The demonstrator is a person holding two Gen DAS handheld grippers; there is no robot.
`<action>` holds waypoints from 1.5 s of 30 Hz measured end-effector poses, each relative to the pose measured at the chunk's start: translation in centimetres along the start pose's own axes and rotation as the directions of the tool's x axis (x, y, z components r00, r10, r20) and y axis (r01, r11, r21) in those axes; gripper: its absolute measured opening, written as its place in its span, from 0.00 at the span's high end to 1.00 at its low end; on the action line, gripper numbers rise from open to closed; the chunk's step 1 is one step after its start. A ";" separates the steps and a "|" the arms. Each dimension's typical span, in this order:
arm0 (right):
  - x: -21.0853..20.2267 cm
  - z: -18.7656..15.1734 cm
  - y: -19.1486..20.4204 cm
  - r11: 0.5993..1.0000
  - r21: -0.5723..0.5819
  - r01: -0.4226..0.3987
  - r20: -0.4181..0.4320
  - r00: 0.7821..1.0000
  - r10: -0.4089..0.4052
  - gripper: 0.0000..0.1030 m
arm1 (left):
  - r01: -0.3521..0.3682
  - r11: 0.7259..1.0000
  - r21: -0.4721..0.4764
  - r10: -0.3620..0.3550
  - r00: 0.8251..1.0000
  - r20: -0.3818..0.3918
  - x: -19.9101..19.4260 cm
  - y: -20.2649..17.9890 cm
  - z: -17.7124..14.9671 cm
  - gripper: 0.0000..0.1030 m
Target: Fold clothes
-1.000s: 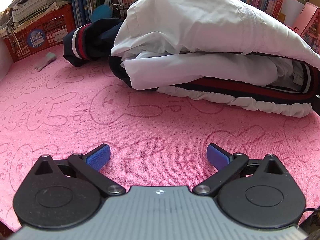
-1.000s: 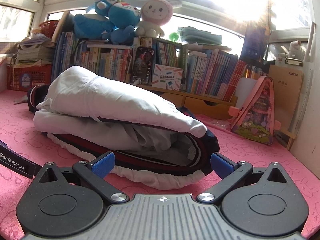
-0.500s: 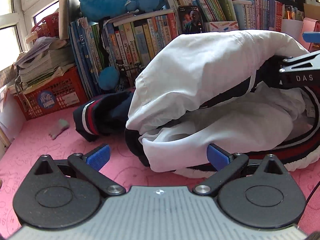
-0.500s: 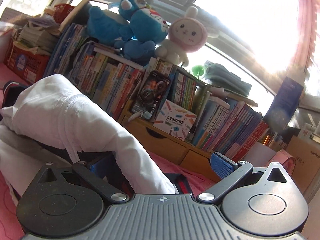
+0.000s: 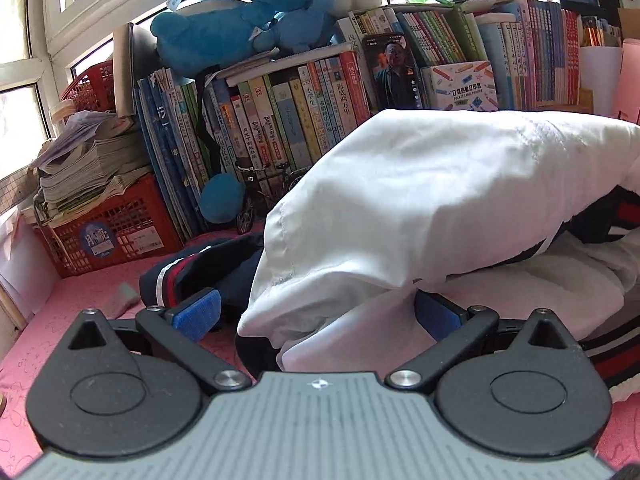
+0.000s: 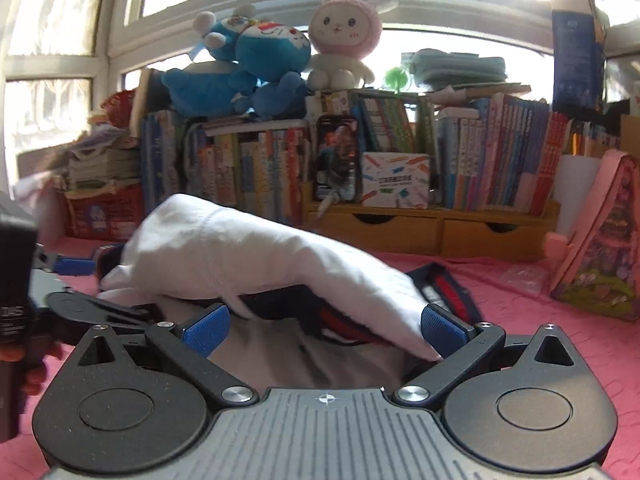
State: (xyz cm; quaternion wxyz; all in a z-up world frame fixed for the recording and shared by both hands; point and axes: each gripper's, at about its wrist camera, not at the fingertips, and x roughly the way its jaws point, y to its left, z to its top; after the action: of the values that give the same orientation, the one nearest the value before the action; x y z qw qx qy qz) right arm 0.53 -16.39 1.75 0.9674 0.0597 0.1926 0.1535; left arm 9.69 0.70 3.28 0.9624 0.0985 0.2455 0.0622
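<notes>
Both my claws, left and right, are spread wide around the folded white jacket with navy-and-red trim. It lies on the pink rabbit-print mat, long axis crossways. Beyond stands the packed bookshelf.

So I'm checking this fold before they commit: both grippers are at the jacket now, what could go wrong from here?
1. The left gripper is open around a thick bunch of the white jacket; closing may pinch several layers and spoil the fold.
2. The navy striped sleeve trails loose on the pink mat and may drag out.
3. The right gripper is open, with navy lining beneath the white flap, so it may catch the wrong layer.
</notes>
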 end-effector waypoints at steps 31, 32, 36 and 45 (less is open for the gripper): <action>19.2 -1.5 6.3 0.914 -0.319 0.250 -0.159 0.937 -0.312 0.97 | -0.051 0.986 -0.156 0.035 0.994 -0.104 -2.4 9.6 -6.4 0.00; 19.6 -1.7 6.3 0.901 -0.341 0.267 -0.152 0.931 -0.333 0.97 | -0.039 0.988 -0.150 0.026 0.996 -0.090 -2.3 9.3 -6.1 0.00; 17.4 -1.9 6.5 0.898 -0.389 0.207 -0.146 0.948 -0.282 0.84 | -0.018 0.991 -0.134 0.013 0.999 -0.041 -1.9 8.3 -5.1 0.00; 5.9 -3.3 7.4 0.889 -0.458 0.014 -0.123 0.989 -0.079 0.73 | -0.145 0.950 -0.277 0.115 0.986 -0.119 0.4 12.7 -6.6 0.00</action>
State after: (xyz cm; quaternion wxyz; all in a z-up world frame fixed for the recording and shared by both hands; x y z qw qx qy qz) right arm 2.41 -7.33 -2.03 0.9421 -0.1844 0.2190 0.1749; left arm 5.90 14.16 0.23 0.9467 -0.0282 0.2753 0.1650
